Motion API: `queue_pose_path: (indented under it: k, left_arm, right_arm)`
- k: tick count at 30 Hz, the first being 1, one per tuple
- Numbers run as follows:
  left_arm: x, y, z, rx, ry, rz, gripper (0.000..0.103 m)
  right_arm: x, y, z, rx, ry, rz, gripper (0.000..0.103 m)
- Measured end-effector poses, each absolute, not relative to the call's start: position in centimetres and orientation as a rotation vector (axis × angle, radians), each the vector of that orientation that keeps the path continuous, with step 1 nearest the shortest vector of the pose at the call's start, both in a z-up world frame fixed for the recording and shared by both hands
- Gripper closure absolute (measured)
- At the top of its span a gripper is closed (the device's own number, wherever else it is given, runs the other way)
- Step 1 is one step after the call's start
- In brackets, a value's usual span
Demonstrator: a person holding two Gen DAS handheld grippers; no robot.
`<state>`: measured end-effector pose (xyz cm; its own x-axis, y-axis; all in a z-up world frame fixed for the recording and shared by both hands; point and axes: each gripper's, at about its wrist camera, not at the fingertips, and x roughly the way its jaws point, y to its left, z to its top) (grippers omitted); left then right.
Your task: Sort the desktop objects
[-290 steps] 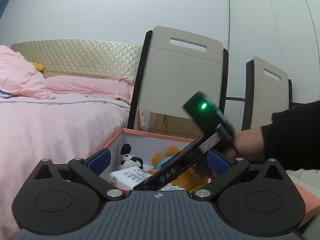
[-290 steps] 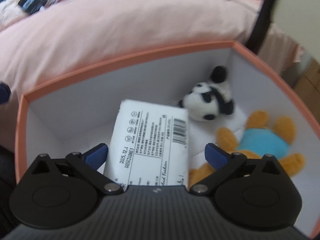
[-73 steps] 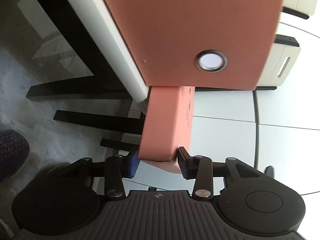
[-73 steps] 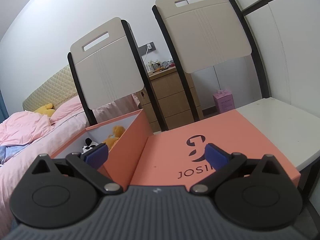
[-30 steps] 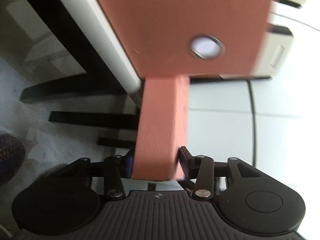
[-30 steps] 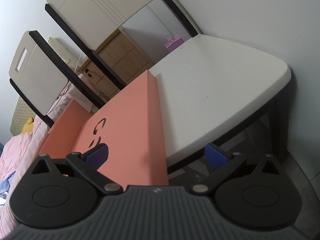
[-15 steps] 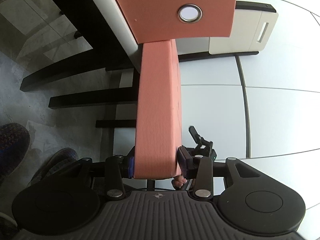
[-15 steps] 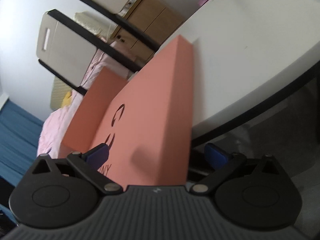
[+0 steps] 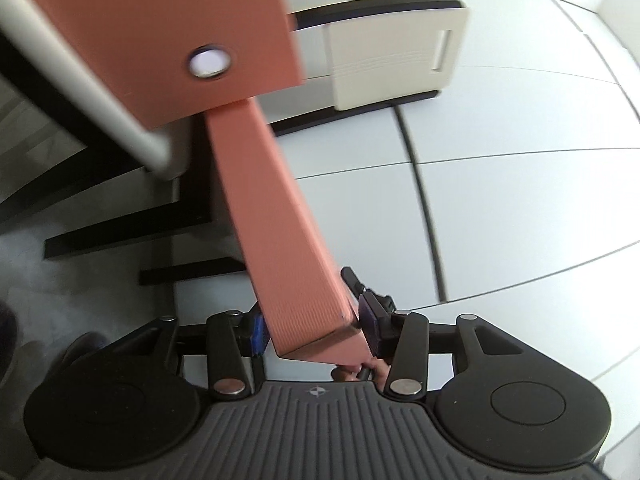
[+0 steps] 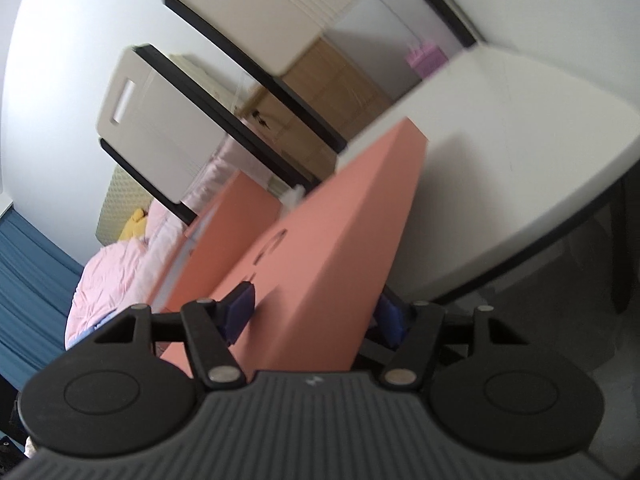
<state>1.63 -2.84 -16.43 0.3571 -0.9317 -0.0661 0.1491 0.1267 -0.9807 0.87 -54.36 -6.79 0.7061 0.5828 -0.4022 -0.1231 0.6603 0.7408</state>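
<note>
The salmon-pink box lid (image 9: pixel 276 216) runs up from my left gripper (image 9: pixel 314 330), which is shut on its near edge. Above it is the pink box side (image 9: pixel 160 32) with a round metal eyelet (image 9: pixel 209 62). In the right wrist view the same lid (image 10: pixel 332 248), with a dark logo on top, is tilted off the white table (image 10: pixel 500 128). My right gripper (image 10: pixel 316 312) is shut on its near corner. Behind it stands the open pink box (image 10: pixel 224 232); its contents are hidden.
Two beige chairs with black frames (image 10: pixel 168 128) stand behind the table. A pink bed (image 10: pixel 120 264) lies at the left, with a wooden drawer unit (image 10: pixel 332 80) behind. In the left wrist view black table legs (image 9: pixel 120 232) and grey floor are at the left.
My right gripper has closed on the lid's corner, where it was open half a second ago. The lid has tilted further up off the table. My left gripper still holds the lid's edge.
</note>
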Motion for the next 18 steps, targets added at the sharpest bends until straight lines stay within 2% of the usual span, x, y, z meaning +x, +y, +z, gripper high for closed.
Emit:
queue_pose_path:
  k: [12,18]
  left_arm:
    - [1.2,-1.4,-11.2,-1.123,0.73,-1.006,0.051]
    - [2.4,1.4,-7.9,-1.106,0.629,-0.958,0.051]
  right_arm:
    - [-3.3,-53.4,0.6,0.706,0.537,0.404,0.038]
    - [-1.1,-51.1,3.9,0.675,0.473,0.442,0.038]
